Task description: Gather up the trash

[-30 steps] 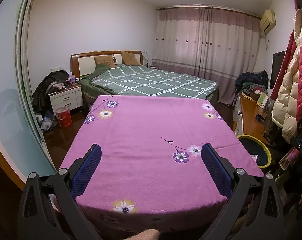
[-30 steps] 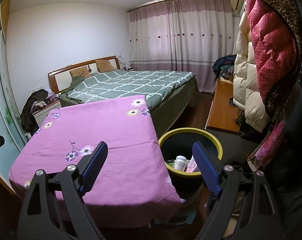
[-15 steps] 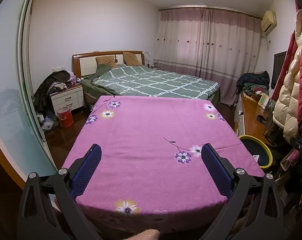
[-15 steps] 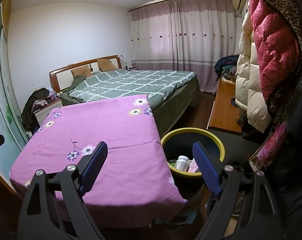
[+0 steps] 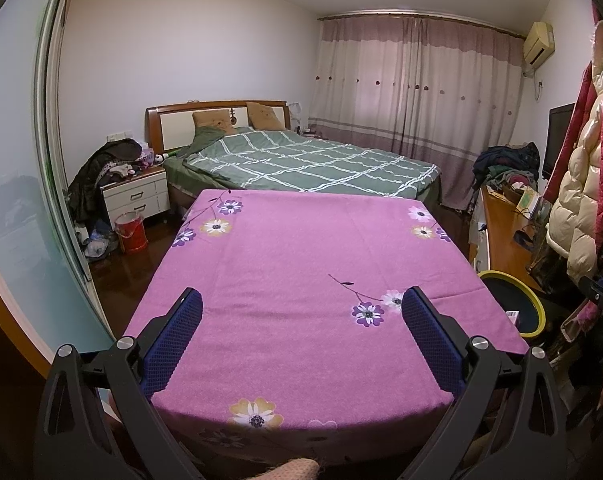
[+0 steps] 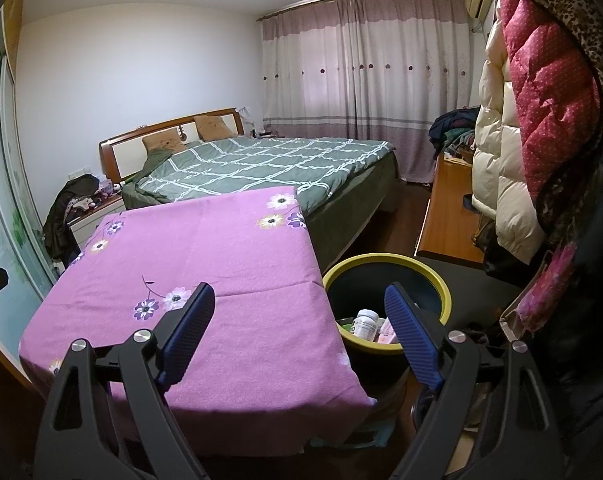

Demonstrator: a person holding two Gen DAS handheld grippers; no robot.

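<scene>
A dark trash bin with a yellow rim (image 6: 385, 264) stands on the floor at the table's right side; inside it lie a white pill bottle (image 6: 364, 322) and a pink packet (image 6: 386, 332). The same bin (image 5: 517, 300) shows at the right edge of the left wrist view. A table under a purple flowered cloth (image 5: 301, 280) fills the middle, with nothing on it. My left gripper (image 5: 299, 312) hovers open over the table's near end. My right gripper (image 6: 299, 312) is open and empty above the table's right edge, its right finger over the bin.
Behind the table stands a bed with a green checked cover (image 5: 309, 164). A nightstand (image 5: 135, 196) piled with clothes and a red bucket (image 5: 131, 232) sit at the left. A wooden desk (image 6: 449, 216) and hanging padded coats (image 6: 541, 112) crowd the right side.
Both views have pulled back and risen slightly, so the table and bin sit a bit lower in frame. Both grippers remain open and empty.
</scene>
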